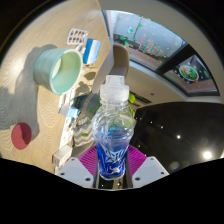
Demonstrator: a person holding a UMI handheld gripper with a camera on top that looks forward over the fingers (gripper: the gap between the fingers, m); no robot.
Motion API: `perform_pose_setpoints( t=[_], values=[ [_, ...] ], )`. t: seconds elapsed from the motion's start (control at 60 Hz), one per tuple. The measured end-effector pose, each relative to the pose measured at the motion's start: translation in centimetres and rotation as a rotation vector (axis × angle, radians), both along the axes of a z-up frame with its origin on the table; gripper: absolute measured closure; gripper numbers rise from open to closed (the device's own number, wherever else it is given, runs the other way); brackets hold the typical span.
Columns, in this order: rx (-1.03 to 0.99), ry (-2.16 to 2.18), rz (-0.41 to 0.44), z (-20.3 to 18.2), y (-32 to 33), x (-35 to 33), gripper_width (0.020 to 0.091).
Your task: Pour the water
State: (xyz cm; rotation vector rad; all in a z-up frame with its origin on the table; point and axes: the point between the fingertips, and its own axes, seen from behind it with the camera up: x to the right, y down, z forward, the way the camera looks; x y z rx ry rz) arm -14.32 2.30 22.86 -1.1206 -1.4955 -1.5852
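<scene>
Between the tool's [113,165] pink-padded fingers a clear water bottle [114,125] with a blue label is pinched and stands upright, its neck at twelve o'clock. Out at ten o'clock a pale green cup [58,70] shows against the light bench [25,100], well apart from the bottle. I would judge the carry step in hand; next the bottle must reach the cup and tip.

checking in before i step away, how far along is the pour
Done: the bottle is gripped, jaws pressed on it, cap on. In hand: it is held upright, not yet tipped. Left: uncap, carry it to the green cup beyond the fingers and pour; I can't see any water in the cup.
</scene>
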Motion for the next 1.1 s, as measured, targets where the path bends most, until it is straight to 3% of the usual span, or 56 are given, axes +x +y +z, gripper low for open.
perform_pose_setpoints(
  t=[0.167,0.35,0.55,0.717,0.8,1.1],
  values=[
    [-0.05,-0.187,0.038,-2.4,0.7,-1.4,0.0725],
    [-0.07,-0.115,-0.001,-2.0,0.6,-0.3,0.0725],
    [-0.052,0.407,-0.066,2.6,-0.9,2.4,0.0725],
    [-0.09,1.05,-0.099,3.5,-4.2,3.5,0.0721],
    [-0.16,1.336,-0.093,1.7,-4.6,4.1,0.0723],
    [-0.335,1.848,-0.223,-10.1,-6.5,4.5,0.0723]
  ],
)
